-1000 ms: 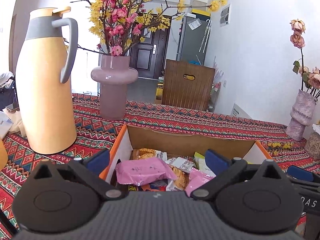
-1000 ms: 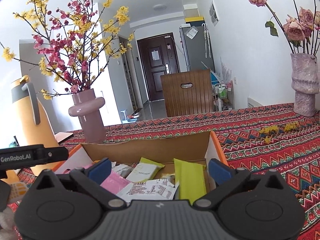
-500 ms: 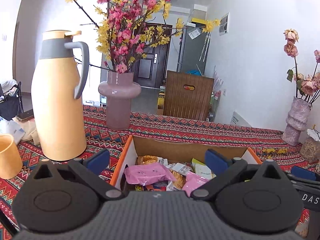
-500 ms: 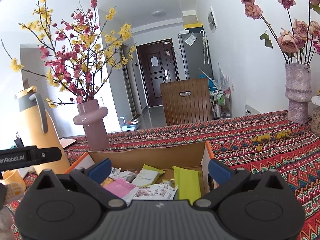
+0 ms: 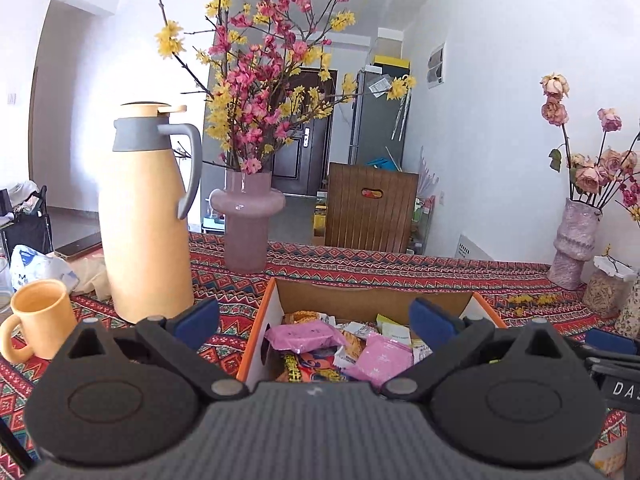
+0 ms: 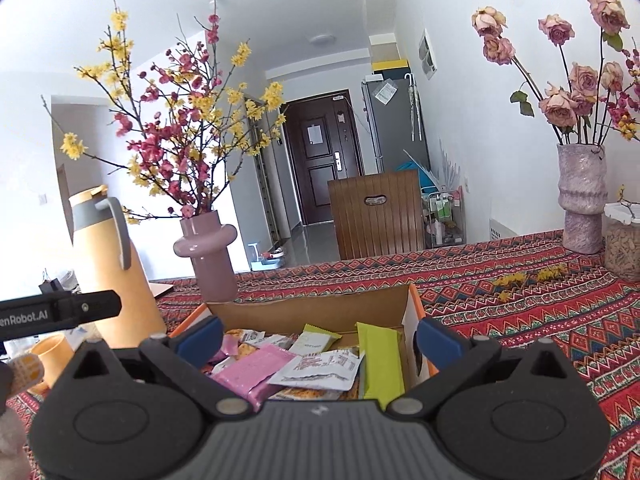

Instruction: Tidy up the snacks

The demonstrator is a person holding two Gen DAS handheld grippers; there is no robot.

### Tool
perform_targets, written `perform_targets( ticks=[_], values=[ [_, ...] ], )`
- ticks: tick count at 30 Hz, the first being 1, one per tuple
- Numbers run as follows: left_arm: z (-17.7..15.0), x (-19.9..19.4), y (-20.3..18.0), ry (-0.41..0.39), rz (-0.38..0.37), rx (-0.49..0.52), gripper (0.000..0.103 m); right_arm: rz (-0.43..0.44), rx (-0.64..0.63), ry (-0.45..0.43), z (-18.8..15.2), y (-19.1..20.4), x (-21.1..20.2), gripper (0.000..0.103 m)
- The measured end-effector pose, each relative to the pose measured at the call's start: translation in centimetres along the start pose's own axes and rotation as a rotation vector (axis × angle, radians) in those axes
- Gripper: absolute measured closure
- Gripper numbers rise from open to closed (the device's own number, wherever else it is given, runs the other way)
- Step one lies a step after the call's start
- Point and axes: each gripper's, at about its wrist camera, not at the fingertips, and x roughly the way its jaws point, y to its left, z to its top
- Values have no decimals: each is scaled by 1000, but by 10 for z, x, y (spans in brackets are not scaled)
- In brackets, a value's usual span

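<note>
Patterned tablecloth point(image 6: 520, 312); snack box point(image 5: 376, 300); 2 grippers point(image 5: 314, 320) point(image 6: 320, 338) agape.

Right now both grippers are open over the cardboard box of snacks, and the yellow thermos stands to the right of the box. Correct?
Not quite. The yellow thermos stands to the left of the cardboard box, as the left wrist view shows. The rest holds: the left gripper and right gripper have their jaws apart over the snacks.

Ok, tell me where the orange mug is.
The orange mug sits at the far left of the left wrist view, on the patterned cloth beside the tall thermos.
</note>
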Motion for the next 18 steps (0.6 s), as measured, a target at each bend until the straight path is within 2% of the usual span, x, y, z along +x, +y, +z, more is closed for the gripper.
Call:
perform_targets(
  ticks=[11, 18],
  values=[
    [-25, -60, 12, -16, -18, 29, 0, 0, -11, -8, -20, 5, -63, 0],
    [-48, -87, 16, 40, -46, 59, 0, 7, -20, 17, -41, 9, -97, 0]
  ],
)
